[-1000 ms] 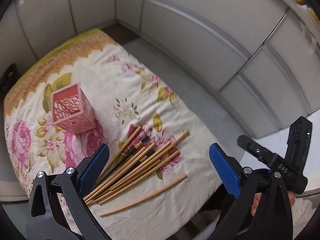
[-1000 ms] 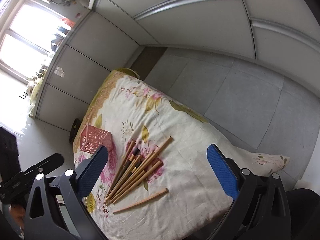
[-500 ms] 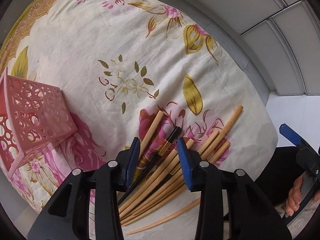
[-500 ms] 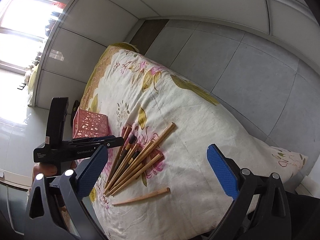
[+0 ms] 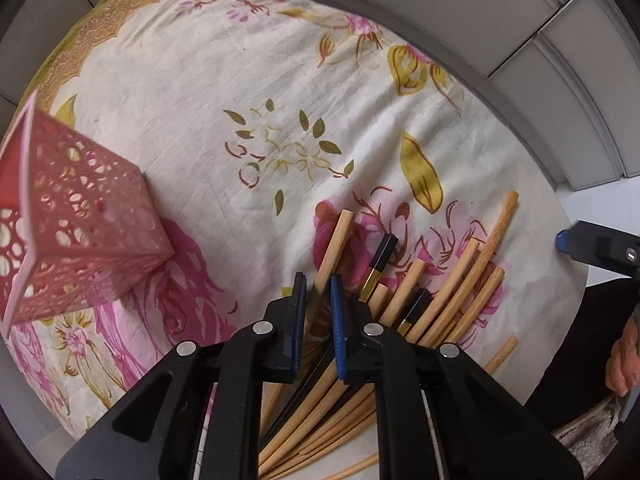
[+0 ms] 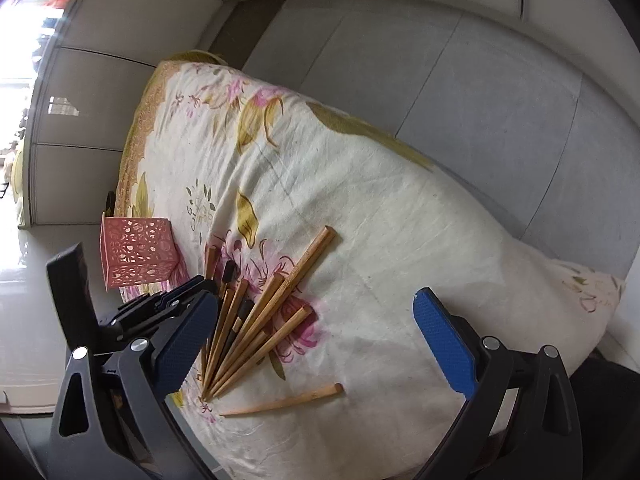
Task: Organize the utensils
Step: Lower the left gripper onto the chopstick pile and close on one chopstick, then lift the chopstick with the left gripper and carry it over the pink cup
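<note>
Several wooden chopsticks (image 5: 452,292) and two black ones (image 5: 380,260) lie fanned on a floral cloth (image 5: 280,80). My left gripper (image 5: 319,280) points straight down over the pile's left edge. Its jaws are closing, and the blue pads pinch the leftmost wooden chopstick (image 5: 336,240). A pink perforated holder (image 5: 80,232) stands upright to the left. In the right wrist view the pile (image 6: 256,320) sits beside the holder (image 6: 138,252) and the left gripper (image 6: 172,300). My right gripper (image 6: 316,296) hovers above the cloth, jaws wide and just beginning to close, with nothing held.
One wooden chopstick (image 6: 288,402) lies apart from the pile, near the cloth's front edge. Grey floor tiles (image 6: 480,100) and white panels surround the cloth-covered table. A person's hand (image 5: 624,360) holds the right gripper's finger (image 5: 592,244) beyond the table's right edge.
My left gripper came down onto the pile and its jaws went from wide to nearly shut around the leftmost chopstick. The right gripper sank closer to the cloth.
</note>
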